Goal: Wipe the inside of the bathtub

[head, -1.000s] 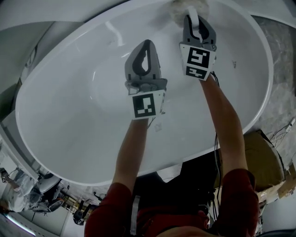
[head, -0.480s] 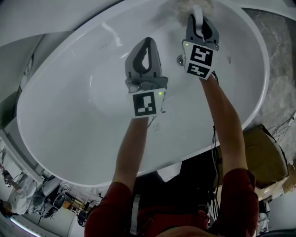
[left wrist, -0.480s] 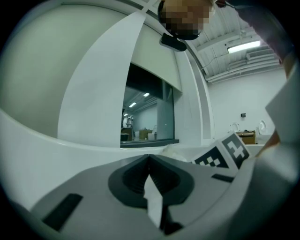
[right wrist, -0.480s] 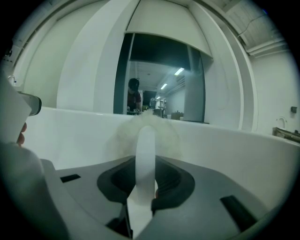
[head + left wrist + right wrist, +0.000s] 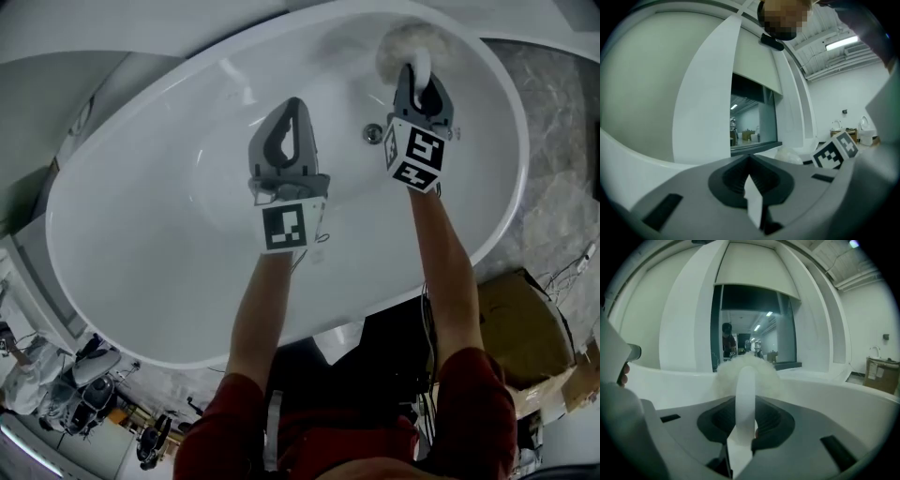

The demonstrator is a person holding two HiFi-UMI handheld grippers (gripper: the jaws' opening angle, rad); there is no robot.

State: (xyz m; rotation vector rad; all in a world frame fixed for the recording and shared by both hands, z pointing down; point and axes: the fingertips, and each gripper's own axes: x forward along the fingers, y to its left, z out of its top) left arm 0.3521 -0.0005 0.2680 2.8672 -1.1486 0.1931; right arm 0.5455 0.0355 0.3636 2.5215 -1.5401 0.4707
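A fluffy brush (image 5: 405, 45) is being clamped in the right gripper (image 5: 419, 80) at the bathtub's (image 5: 141, 234) far end; the left gripper's (image 5: 289, 111) jaws are being held together, empty.

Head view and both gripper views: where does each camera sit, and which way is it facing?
Head view: on the head, looking steeply down into the bathtub; forearms, left gripper and right gripper show.
Left gripper view: on that gripper, along its shut jaws, over the tub rim into the room.
Right gripper view: along jaws shut on the wiper handle.
Shared: head and right gripper views both show the wiper.
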